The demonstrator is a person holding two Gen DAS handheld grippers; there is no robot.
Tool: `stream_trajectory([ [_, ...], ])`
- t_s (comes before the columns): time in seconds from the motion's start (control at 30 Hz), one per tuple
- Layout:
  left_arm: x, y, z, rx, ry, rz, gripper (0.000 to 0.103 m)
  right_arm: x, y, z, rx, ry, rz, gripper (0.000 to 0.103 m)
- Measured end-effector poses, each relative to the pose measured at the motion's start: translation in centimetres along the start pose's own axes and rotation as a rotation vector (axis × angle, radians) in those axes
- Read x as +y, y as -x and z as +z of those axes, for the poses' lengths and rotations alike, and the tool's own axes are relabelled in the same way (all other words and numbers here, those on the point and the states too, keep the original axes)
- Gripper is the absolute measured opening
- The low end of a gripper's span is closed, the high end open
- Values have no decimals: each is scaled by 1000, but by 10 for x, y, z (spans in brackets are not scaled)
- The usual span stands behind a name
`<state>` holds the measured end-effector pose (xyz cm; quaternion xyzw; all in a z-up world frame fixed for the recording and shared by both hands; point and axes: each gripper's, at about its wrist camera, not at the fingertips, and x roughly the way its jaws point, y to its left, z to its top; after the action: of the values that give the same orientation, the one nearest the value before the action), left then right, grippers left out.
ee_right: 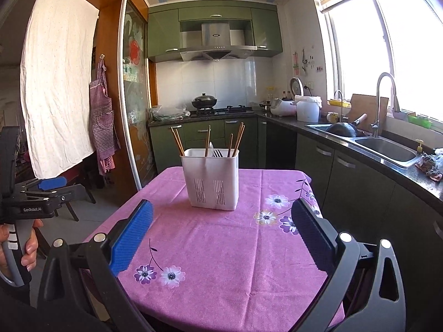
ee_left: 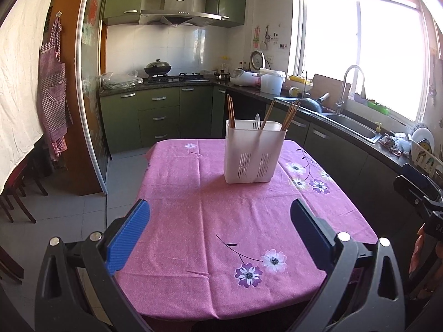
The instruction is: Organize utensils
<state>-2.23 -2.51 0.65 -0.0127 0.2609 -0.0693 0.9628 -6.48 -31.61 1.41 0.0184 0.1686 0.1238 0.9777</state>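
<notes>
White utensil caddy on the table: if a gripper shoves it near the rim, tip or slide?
The white utensil caddy is tall for its footprint, and the chopsticks stick up above the rim, so a high push probably tips it. It looks like thin slotted plastic, likely light. The pink tablecloth beneath may bunch rather than let it slide cleanly.

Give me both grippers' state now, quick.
Left gripper: open, holding nothing.
Right gripper: open, holding nothing.
</notes>
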Motion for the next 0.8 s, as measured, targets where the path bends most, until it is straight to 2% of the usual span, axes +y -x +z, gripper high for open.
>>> stream_trajectory([
  [0.53,6,8,-2,0,25,9,97,8,-3,2,9,8,33,98],
  [0.8,1,6,-2,4,5,15,97,4,-8,2,18,-2,41,98],
])
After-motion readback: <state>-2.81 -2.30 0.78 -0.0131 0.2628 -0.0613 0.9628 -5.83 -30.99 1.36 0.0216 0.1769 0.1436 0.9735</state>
